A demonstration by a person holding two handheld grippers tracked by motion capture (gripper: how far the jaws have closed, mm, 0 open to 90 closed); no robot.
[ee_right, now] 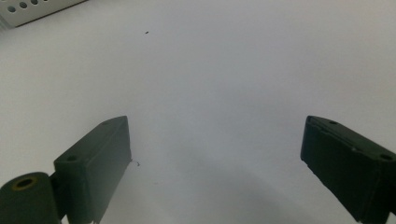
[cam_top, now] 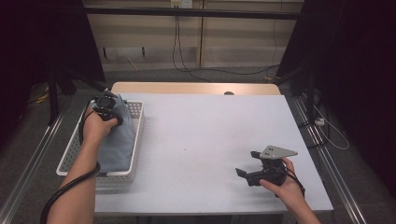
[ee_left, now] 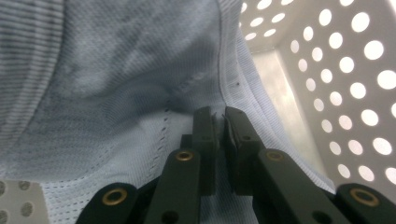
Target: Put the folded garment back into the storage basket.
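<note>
- In the white perforated basket (cam_top: 135,112) at the surface's (cam_top: 210,130) left edge: the light-blue garment (cam_top: 116,144) is lying bunched, filling most of it.
- Left gripper (ee_left: 219,122) is pinching a fold of fabric near a seam, jaws nearly together; prob. getting a hold to lift it out.
- Right gripper (cam_top: 243,175) is resting on the bare surface, jaws spread, nothing between; looks to be waiting.
- Garment's long axis is running along the basket, near to far; no clear front/collar visible.

A pale grey tabletop (cam_top: 205,135) is backed by a wooden strip (cam_top: 196,87); black cables (cam_top: 187,65) are draped down the wall behind.
</note>
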